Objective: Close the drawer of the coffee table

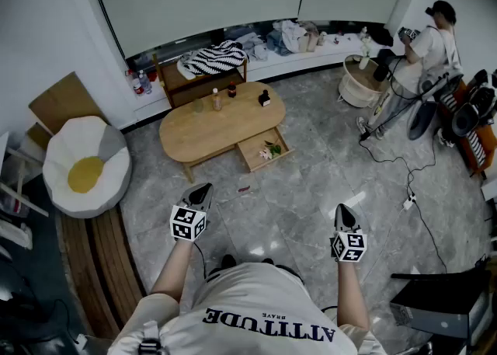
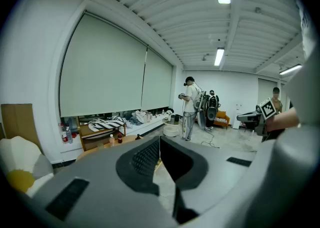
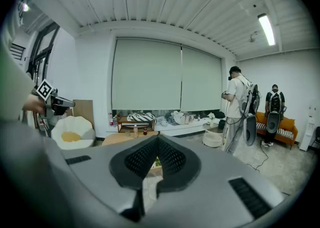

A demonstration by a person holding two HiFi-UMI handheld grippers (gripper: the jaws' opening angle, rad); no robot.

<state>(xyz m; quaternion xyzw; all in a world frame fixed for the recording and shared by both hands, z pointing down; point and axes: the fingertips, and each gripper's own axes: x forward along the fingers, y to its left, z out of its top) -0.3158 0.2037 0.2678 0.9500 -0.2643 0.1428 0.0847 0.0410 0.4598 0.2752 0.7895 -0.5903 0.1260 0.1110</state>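
The oval wooden coffee table point(image 1: 203, 130) stands across the grey floor from me, with its drawer point(image 1: 264, 150) pulled out on the near right side and small things lying inside. My left gripper point(image 1: 199, 193) is held in the air well short of the table, shut with nothing in it. My right gripper point(image 1: 342, 214) hangs further right, also shut and empty. In the left gripper view the table point(image 2: 95, 150) peeps over the closed jaws. The right gripper view shows the table point(image 3: 116, 137) and a strip of the drawer point(image 3: 155, 164) between the jaw tips.
Two bottles point(image 1: 217, 99) and a small dark object point(image 1: 265, 98) stand on the tabletop. An egg-shaped cushion seat point(image 1: 84, 165) sits at left, a low shelf with a striped cloth point(image 1: 213, 58) behind the table. A person point(image 1: 423, 46) stands at right by cables point(image 1: 404, 167) on the floor.
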